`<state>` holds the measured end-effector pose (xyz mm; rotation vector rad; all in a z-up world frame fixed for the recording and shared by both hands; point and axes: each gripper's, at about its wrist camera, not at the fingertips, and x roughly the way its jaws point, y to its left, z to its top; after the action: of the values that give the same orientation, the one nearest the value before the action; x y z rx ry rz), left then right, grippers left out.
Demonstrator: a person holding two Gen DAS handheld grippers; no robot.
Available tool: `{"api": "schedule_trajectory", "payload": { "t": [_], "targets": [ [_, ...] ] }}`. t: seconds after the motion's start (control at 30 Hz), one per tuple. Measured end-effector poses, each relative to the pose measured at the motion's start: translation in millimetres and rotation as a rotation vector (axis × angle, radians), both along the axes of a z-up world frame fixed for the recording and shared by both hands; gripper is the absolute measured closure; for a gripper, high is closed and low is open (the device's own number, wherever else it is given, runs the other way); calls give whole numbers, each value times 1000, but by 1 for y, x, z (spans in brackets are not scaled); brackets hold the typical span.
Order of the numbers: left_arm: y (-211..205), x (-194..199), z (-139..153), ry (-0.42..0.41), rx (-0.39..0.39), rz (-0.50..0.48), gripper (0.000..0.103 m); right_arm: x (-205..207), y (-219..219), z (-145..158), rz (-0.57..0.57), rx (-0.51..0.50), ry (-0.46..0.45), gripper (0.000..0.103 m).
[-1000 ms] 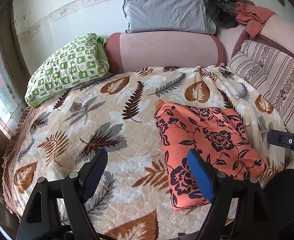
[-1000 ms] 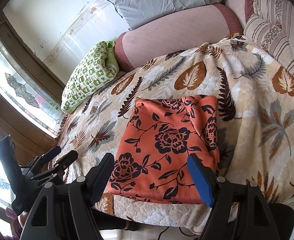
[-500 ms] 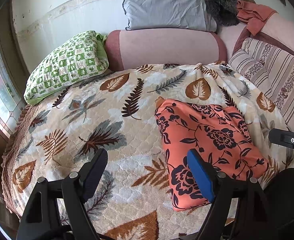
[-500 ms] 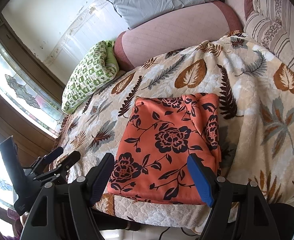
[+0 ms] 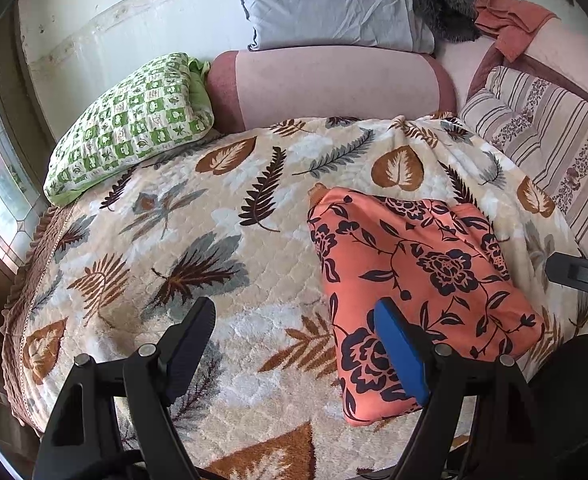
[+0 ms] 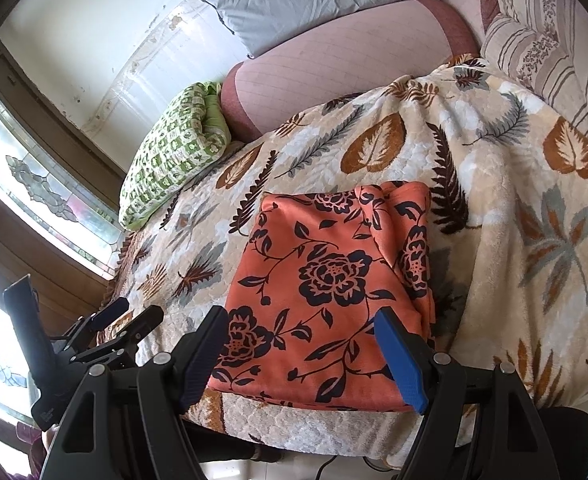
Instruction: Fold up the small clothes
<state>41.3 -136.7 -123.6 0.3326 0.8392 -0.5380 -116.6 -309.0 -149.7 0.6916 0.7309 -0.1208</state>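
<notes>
Near the front edge of the bed, on a plush cream blanket with brown and grey leaf prints [image 6: 494, 184], lies the orange cloth garment with black flowers [image 6: 326, 276], already folded into a flat rectangle with its layered edges along its right side. Both the left tongs [image 5: 294, 344] and the right tongs [image 6: 300, 350] hover above it, spread wide and empty. The fold looks finished or one halving short; a further fold would mean pinching the near corners and carrying them away towards the far edge.

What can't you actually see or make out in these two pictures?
- Orange floral garment: layers underneath, hidden by its folded top in both views.
- Right gripper: only a tip shows in the left wrist view, cut by the edge.
- Dark furry thing beside the grey pillow: too small to identify.
</notes>
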Motion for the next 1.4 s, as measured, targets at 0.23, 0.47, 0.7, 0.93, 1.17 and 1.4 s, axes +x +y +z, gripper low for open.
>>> {"api": "schedule_trajectory", "payload": {
  "t": [0.23,0.47,0.7,0.93,1.17,1.4],
  "targets": [
    [-6,2,-4,7,12,-2,21,0,-6,-5,-4,13,0,24],
    [-11,3,-8,14,28,-5,21,1,-11,-9,-8,26,1,24],
    [-19,4,-11,19,42,-15,21,2,-14,-11,-10,27,5,24],
    [-27,5,-14,21,53,-26,21,1,-19,-16,-19,40,4,24],
    [-36,5,-17,25,64,-39,21,1,-27,-21,-26,55,7,24],
    [-43,7,-21,31,70,-44,21,2,-33,-24,-26,65,12,24]
  ]
}}
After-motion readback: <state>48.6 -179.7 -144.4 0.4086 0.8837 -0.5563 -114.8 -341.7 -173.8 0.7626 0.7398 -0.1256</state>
